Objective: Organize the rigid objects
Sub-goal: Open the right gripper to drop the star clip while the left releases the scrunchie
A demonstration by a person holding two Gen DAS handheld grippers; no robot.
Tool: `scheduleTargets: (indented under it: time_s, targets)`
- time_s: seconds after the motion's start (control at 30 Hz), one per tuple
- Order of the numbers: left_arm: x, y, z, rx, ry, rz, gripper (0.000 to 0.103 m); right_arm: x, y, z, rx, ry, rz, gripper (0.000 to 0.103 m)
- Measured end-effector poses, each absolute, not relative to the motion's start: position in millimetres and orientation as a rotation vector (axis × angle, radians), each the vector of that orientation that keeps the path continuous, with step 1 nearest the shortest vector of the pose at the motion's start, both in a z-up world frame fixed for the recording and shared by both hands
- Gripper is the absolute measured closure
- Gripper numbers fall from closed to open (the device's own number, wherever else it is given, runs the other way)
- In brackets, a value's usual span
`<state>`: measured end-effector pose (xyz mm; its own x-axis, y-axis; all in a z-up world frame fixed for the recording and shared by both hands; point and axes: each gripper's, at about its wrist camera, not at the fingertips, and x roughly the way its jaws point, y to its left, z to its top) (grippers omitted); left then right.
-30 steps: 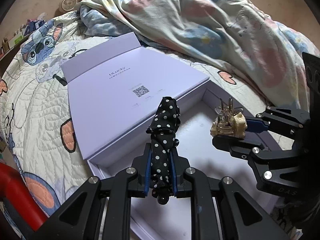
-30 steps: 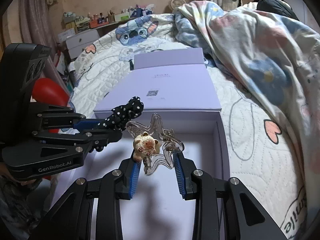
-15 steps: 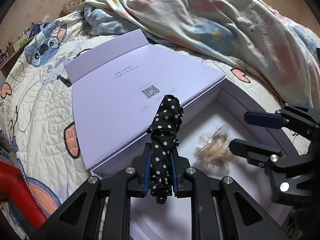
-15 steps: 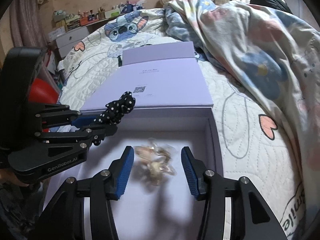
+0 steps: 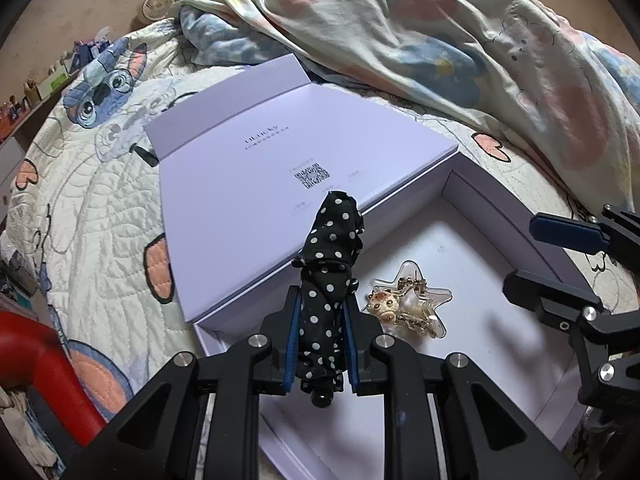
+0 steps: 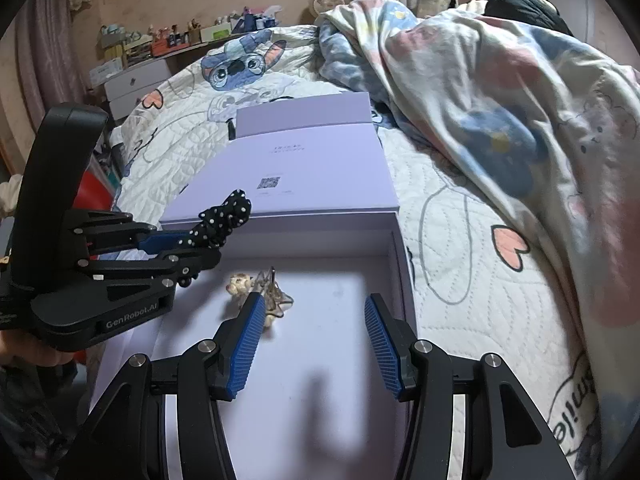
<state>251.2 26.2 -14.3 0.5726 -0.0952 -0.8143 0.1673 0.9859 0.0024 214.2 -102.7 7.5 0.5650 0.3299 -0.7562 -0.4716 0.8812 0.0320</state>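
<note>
Left hand-held gripper (image 5: 320, 344) clamped narrow on a black polka-dot hair tie (image 5: 330, 276); the fabric stands up from between the blue pads and a small black bead hangs below them. It hovers over the near left part of the open lavender box (image 5: 516, 216). In the right wrist view the same left hand-held gripper (image 6: 192, 246) enters from the left, hair tie (image 6: 224, 220) pointing toward the box's far wall.

Right hand-held gripper (image 6: 314, 340) has just been opening; its jaws stand apart with nothing pressed between the pads. A clear star-shaped hair clip (image 5: 410, 306) with a small cream animal figure on it lies on the white box floor, just beside the left gripper's right finger. In the right wrist view the clip (image 6: 264, 294) sits by the tip of the right gripper's left finger, partly hidden behind it (contact cannot be told).

Box lid (image 5: 280, 184) lies folded back flat, far left of the tray, printed code facing up. Box rests on a quilted bed cover (image 5: 92, 216); a crumpled floral duvet (image 5: 460, 40) is piled on the far right.
</note>
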Motion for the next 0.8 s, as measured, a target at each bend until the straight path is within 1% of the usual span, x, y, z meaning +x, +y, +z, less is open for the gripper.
scheduleTargets:
  time_s: [0.13,0.2,0.23,0.27,0.3,0.33,0.37,0.73,0.8]
  targets:
    - [248,26,-9,0.095,0.944,-0.135,0.084,207,-107,14,-0.181,0.837,0.467,0.051]
    - [248,25,-7,0.098,0.948,-0.130,0.079,205,-108,17,-0.178,0.832,0.464,0.051]
    - [247,25,-7,0.097,0.946,-0.129,0.070,203,-109,18,-0.176,0.830,0.460,0.051]
    - [245,25,-5,0.097,0.941,-0.126,0.054,202,-110,19,-0.175,0.828,0.458,0.051]
    - [244,25,-4,0.097,0.936,-0.125,0.045,200,-110,21,-0.174,0.827,0.455,0.051]
    - [242,25,-1,0.095,0.924,-0.122,0.029,200,-111,22,-0.175,0.826,0.454,0.051]
    - [241,25,1,0.093,0.916,-0.119,0.024,198,-111,23,-0.176,0.824,0.453,0.051]
    - [224,32,24,0.090,0.877,-0.099,0.024,180,-115,41,-0.170,0.794,0.440,0.051]
    - [219,33,29,0.087,0.867,-0.103,0.019,175,-115,47,-0.170,0.784,0.440,0.051]
